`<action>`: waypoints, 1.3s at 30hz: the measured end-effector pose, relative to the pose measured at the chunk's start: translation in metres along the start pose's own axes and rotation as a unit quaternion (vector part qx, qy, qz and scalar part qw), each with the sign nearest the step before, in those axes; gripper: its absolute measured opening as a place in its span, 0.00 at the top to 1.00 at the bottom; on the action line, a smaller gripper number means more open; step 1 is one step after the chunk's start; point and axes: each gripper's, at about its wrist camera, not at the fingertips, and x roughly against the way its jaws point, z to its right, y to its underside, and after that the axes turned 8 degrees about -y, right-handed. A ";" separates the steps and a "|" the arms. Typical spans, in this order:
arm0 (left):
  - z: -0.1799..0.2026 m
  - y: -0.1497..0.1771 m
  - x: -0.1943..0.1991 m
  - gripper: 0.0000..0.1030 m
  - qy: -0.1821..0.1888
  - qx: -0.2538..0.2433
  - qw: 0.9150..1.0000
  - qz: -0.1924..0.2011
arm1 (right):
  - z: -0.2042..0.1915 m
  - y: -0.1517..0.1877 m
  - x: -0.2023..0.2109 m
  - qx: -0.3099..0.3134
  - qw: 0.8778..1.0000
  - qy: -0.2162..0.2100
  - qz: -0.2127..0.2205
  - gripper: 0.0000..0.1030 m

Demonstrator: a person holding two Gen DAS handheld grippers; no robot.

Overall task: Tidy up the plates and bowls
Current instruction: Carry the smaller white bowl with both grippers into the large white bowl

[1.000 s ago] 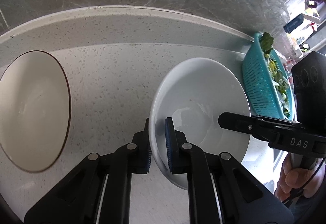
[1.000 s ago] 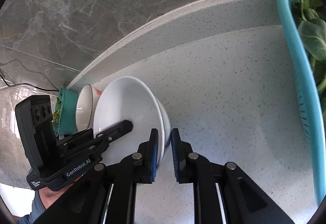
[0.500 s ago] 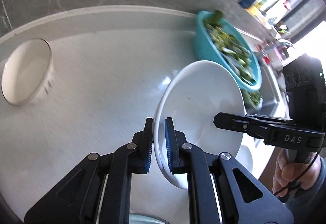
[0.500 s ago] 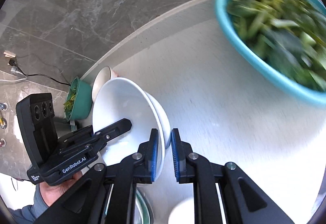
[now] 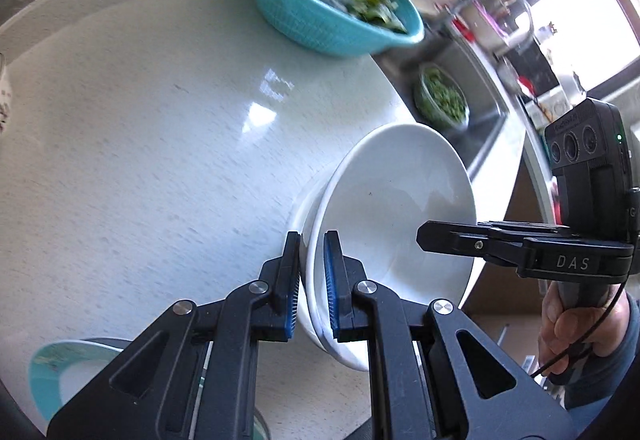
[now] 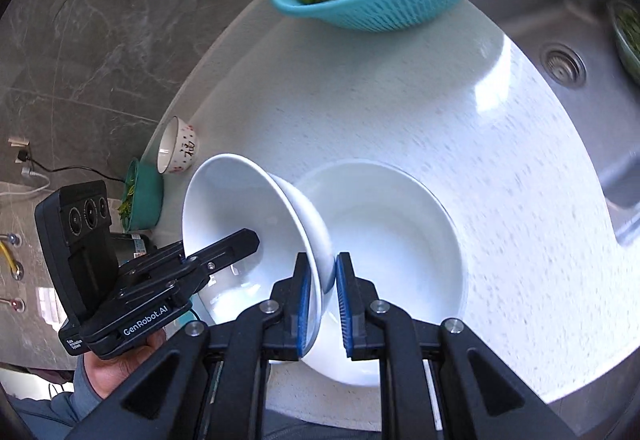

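We hold one white bowl (image 5: 396, 208) between two tools, tilted on edge above the speckled counter (image 5: 160, 144). In the left wrist view our left gripper (image 5: 312, 288) sits at the bottom centre, its blue-padded jaws nearly closed and pinching the bowl's near rim; the right gripper (image 5: 436, 238) reaches in from the right edge of the frame to the opposite rim, with a hand (image 5: 572, 324) wrapped round its handle at lower right.

The right wrist view shows the same hold from the other side: the right gripper's jaws, almost closed at bottom centre, clamp the rim of the tilted bowl, while the left gripper enters from the lower left.

Only the right wrist view reveals a second white bowl (image 6: 404, 232) lying flat on the counter at frame centre, directly behind the held one. It also shows a small patterned cup (image 6: 178, 152) and a green bowl (image 6: 146, 196) at middle left, plus the sink drain (image 6: 564, 62) at upper right.

Only the left wrist view shows a faucet (image 5: 504, 0) at upper right, a glass bowl of greens (image 5: 440, 98) in the sink, and a teal-rimmed plate (image 5: 68, 372) at lower left.

Both views show the teal colander (image 5: 332, 8) of leafy greens near the top.
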 end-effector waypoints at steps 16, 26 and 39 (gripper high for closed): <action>0.031 0.013 -0.051 0.91 -0.057 -0.023 0.998 -0.026 | 0.035 0.008 -0.013 0.010 0.999 0.040 -0.018 0.84; 0.038 -0.003 -0.057 0.77 -0.067 -0.021 0.997 -0.021 | 0.027 0.008 -0.022 0.054 0.996 0.067 -0.035 0.85; 0.045 -0.005 -0.051 0.43 -0.012 -0.010 1.000 -0.006 | 0.024 0.011 -0.009 0.045 0.997 0.053 -0.024 0.74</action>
